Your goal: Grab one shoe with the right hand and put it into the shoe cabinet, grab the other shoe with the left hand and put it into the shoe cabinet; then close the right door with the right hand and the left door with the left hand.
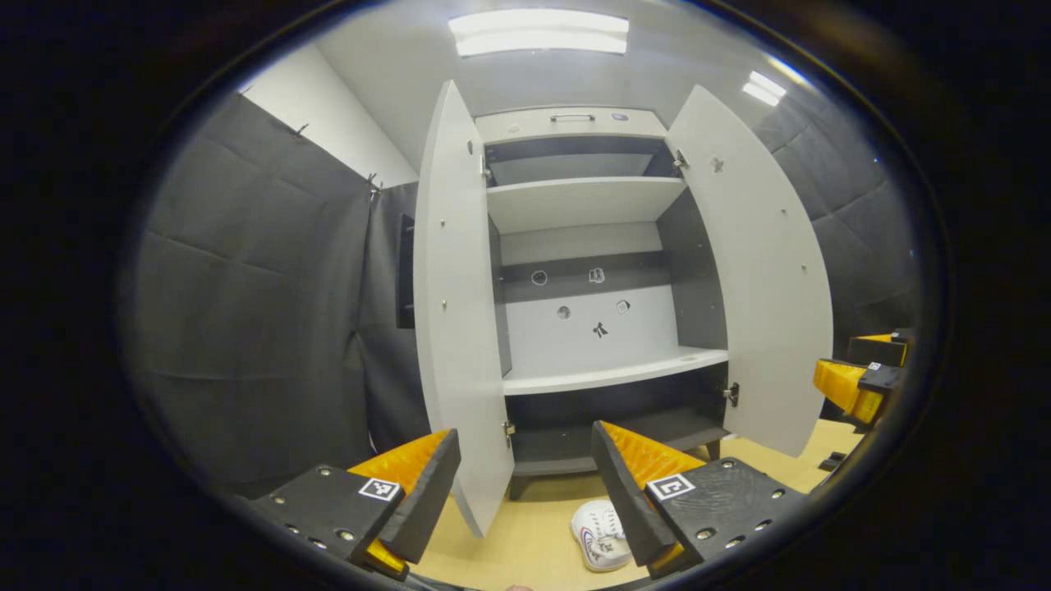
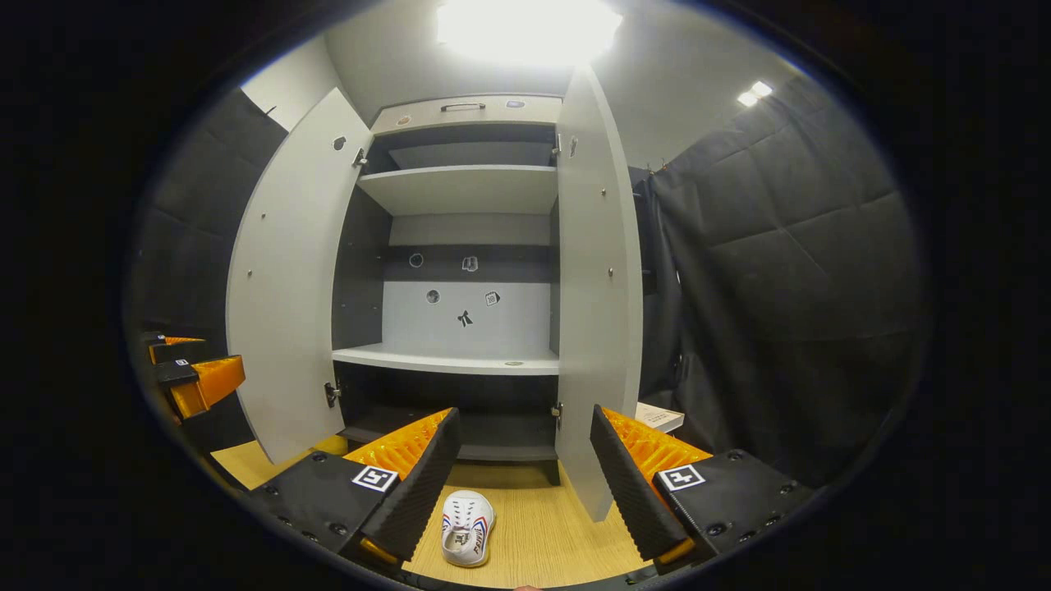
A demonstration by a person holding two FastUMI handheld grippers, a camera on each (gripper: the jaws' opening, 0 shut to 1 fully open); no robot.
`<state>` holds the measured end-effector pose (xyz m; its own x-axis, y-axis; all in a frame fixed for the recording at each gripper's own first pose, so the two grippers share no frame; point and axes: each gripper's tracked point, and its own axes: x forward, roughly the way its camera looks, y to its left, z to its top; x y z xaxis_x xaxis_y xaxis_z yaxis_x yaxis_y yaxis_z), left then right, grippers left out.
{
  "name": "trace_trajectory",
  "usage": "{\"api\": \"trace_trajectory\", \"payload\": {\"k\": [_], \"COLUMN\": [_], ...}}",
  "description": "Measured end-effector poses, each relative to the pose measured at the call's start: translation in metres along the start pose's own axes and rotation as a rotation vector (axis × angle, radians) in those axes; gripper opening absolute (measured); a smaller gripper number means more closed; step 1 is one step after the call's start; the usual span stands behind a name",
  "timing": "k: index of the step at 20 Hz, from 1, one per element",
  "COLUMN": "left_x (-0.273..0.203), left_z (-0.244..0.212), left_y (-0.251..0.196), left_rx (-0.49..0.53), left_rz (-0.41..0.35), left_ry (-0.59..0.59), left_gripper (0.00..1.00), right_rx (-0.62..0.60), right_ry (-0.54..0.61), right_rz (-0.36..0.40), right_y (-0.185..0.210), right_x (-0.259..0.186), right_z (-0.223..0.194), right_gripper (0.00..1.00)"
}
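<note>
The shoe cabinet (image 1: 587, 205) stands ahead with its left door (image 1: 460, 328) and right door (image 1: 764, 279) both swung wide. Its shelves are bare. A white shoe (image 1: 603, 538) lies on the wooden floor in front of it, partly behind one finger of my left gripper (image 1: 525, 484), which is open and holds nothing. In the right gripper view a white shoe (image 2: 466, 527) lies on the floor, low between the fingers of my open right gripper (image 2: 525, 476). I cannot tell whether it is the same shoe. The cabinet (image 2: 460, 189) faces this view too.
Grey padded cloth walls (image 1: 246, 312) close in both sides. A flat light box (image 2: 659, 417) lies on the floor behind the right door (image 2: 598, 287). The right gripper (image 1: 858, 386) shows at the far right of the left gripper view, the left gripper (image 2: 193, 373) at the far left of the right one.
</note>
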<state>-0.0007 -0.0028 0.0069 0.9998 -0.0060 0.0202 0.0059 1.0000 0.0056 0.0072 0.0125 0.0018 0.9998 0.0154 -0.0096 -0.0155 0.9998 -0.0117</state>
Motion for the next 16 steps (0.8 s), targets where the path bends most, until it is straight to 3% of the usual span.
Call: {"api": "trace_trajectory", "payload": {"k": [9, 16], "left_x": [0.001, -0.006], "left_z": [0.002, -0.002], "left_y": [0.003, 0.012], "left_rx": [0.011, 0.028], "left_rz": [0.010, 0.047], "left_ry": [-0.002, 0.008], "left_gripper": [0.93, 0.92], "right_rx": [-0.013, 0.019], "right_ry": [0.036, 0.187], "right_rz": [0.080, 0.178], "right_y": [0.031, 0.064], "right_x": [0.037, 0.074], "right_z": [-0.006, -0.056], "right_gripper": [0.99, 0.99]}}
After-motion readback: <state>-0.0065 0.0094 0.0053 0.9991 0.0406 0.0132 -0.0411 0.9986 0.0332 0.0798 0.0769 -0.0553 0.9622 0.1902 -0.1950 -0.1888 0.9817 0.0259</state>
